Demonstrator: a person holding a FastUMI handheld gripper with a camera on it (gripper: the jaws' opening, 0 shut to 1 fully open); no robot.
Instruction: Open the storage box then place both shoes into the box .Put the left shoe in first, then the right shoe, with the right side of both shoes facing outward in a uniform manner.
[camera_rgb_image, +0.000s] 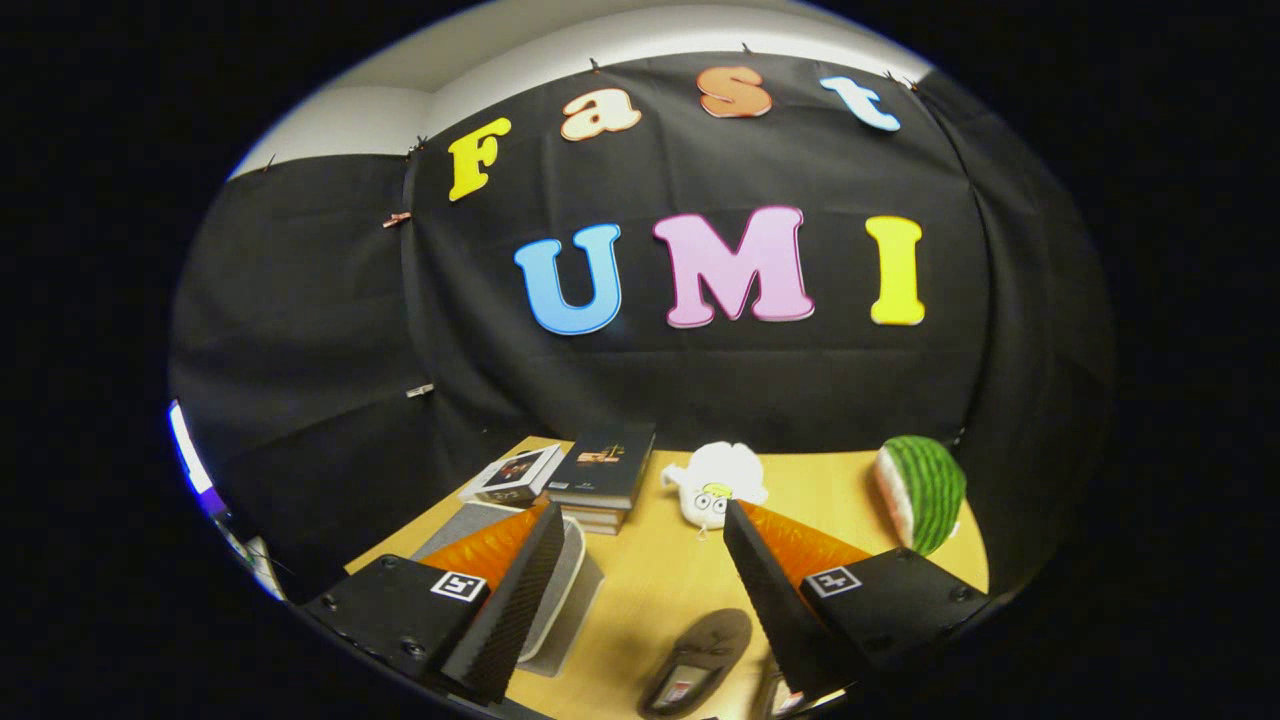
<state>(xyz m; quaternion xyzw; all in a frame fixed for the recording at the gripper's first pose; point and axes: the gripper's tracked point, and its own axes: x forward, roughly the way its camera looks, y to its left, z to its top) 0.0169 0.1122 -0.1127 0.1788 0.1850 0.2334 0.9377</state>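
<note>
My gripper (640, 530) hangs above the wooden table (660, 570), its fingers wide apart with nothing between them. A dark slipper (700, 662) lies on the table between the fingers, close in below them. A second shoe (775, 695) shows as a sliver beside the right finger, mostly hidden by it. The grey storage box (572, 590) with a pale rim sits under and beside the left finger, partly covered by it; I cannot tell whether its lid is on.
A stack of books (605, 475) and a small boxed item (515, 475) lie at the table's far left. A white plush toy (715, 485) sits beyond the fingers, and a watermelon-slice plush (925, 490) lies at the far right.
</note>
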